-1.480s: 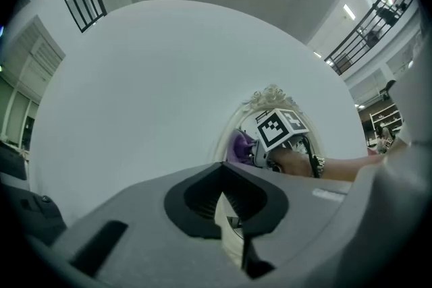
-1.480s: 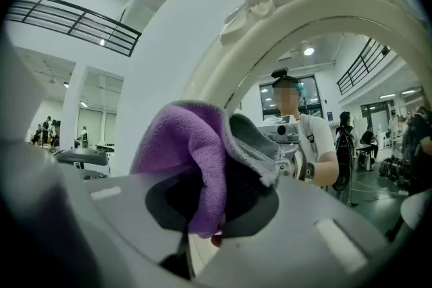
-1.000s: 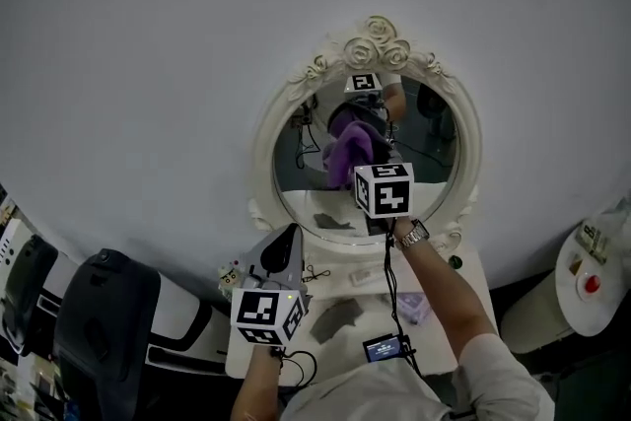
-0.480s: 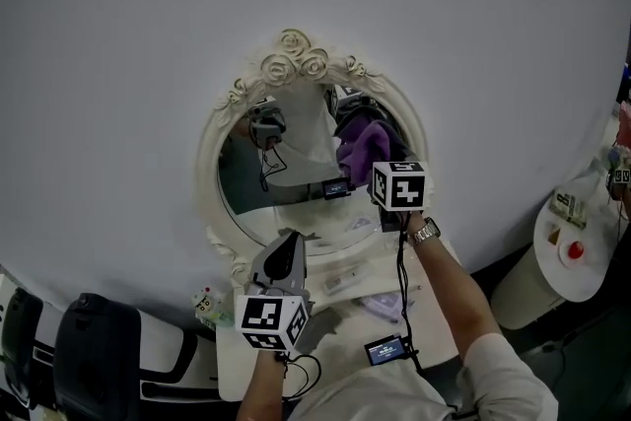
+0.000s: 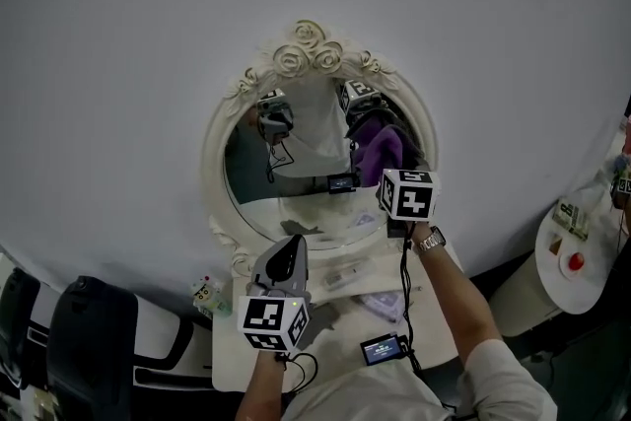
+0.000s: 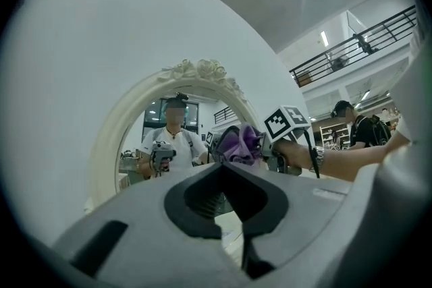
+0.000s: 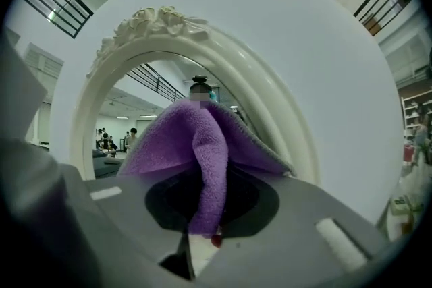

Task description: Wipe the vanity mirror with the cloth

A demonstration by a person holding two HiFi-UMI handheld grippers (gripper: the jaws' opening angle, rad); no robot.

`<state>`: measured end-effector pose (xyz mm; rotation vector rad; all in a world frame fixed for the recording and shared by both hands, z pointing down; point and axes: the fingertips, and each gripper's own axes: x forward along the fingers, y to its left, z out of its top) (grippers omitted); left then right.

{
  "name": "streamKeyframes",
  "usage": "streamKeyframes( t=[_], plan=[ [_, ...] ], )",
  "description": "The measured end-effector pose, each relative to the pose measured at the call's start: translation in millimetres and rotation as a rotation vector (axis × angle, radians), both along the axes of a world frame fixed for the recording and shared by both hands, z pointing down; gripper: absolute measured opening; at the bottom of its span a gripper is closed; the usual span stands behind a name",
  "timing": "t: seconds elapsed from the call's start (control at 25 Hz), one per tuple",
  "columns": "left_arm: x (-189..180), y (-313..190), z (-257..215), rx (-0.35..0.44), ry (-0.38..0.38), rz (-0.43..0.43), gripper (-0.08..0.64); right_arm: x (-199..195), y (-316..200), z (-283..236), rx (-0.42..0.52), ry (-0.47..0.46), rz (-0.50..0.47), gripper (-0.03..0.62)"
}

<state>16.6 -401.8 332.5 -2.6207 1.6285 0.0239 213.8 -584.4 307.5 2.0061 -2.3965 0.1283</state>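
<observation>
Purple cloth (image 7: 202, 152), cream rose-carved vanity mirror (image 5: 314, 54), black-and-white marker cube (image 5: 408, 194), pale grey wall (image 5: 148, 15)

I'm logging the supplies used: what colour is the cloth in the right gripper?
Purple; the cloth shows best in the right gripper view.

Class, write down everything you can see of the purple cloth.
The fuzzy purple terry cloth is bunched into soft folds. One fold is pinched in the shut claw of the right gripper; the rest fans out ahead. It is held up at the right side of the oval white-framed vanity mirror, seemingly against the glass.
</observation>
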Motion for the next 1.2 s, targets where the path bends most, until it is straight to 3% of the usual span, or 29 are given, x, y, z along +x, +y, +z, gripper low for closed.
streamKeyframes(
  t=[0.12, 0.32, 0.72, 0.96, 1.2],
  plan=[
    [-25.8, 4.9, 2.0, -0.006, 0.006, -0.055, 0.002, -53.9, 12.8, -1.6, 0.019, -0.014, -0.117, 0.06],
    [-67.4, 17.7, -0.9, 0.002, 0.01, -0.141, 0.002, -158.3, 27.5, 5.5, 0.03, 0.053, -0.287, 0.06],
    [-173.3, 65.7, -0.1, 0.012, 0.025, -0.377, 0.002, -313.2, 40.9, 47.0, -0.04, 0.113, -0.508, 0.06],
    [-210.3, 83.5, 6.3, -0.003, 0.029, -0.466, 0.002, -360.2, 40.6, 62.9, -0.062, 0.129, -0.545, 0.06],
    [-211.1, 79.9, 10.0, -0.014, 0.025, -0.46, 0.003, -361.3, 34.7, 66.7, -0.055, 0.121, -0.536, 0.06]
  ],
)
